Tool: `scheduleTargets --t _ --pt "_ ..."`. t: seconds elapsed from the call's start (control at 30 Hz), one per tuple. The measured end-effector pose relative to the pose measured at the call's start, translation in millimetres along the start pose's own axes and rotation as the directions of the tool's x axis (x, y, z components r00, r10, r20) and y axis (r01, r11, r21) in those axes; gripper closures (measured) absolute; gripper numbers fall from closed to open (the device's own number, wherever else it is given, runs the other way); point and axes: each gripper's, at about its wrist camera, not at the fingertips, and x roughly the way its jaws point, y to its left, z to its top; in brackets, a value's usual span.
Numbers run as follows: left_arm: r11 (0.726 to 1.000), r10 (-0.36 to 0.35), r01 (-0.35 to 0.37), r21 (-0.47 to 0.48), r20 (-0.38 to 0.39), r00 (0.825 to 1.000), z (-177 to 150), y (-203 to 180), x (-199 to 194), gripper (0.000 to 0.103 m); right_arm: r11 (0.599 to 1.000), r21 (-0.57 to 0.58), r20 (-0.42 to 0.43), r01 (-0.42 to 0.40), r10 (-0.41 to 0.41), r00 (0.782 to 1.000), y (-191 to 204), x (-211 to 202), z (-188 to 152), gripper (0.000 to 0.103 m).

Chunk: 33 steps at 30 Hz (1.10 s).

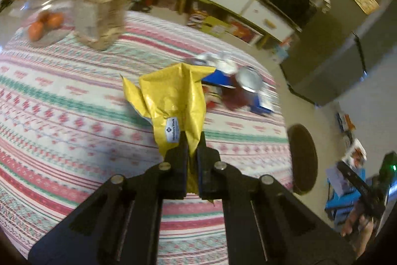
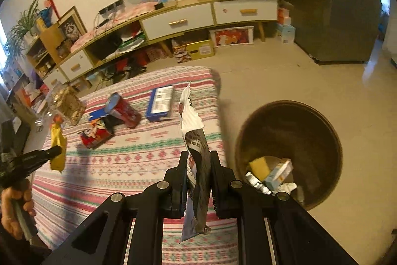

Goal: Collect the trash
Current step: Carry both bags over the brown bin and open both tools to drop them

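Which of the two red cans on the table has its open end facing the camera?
The taller can, lying farther back beside the blue box, shows its silvery open mouth. The crushed can nearer the camera shows only its printed side.

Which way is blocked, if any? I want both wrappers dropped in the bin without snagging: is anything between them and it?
Nothing visible. The silver wrapper in the right gripper hangs beside the open bin; only bare floor lies between.
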Motion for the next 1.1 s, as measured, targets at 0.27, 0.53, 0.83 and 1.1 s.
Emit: scheduleTargets --t 0.27,0.53,0.83,1.1 --pt "0.99 -0.082 0.085 0.115 -0.029 0.996 -11 -70 16 0.097 0.999 0.029 -0.013 0.038 -0.038 0.999 -32 -5 -9 0.087" --pt "0.972 -0.127 0.138 0.191 -0.067 0.99 -21 -122 37 0.097 0.995 0.07 -0.04 0.073 -0.07 0.997 -66 -8 -20 0.087" --pt "0.942 -0.155 0.181 0.282 -0.114 0.981 -37 -177 63 0.096 0.982 0.172 -0.038 0.077 -0.071 0.997 -107 -18 -23 0.087" --pt "0.907 -0.232 0.285 0.31 -0.197 0.953 -62 -243 105 0.096 0.968 0.233 -0.044 0.096 -0.088 0.995 -136 -21 -26 0.087"
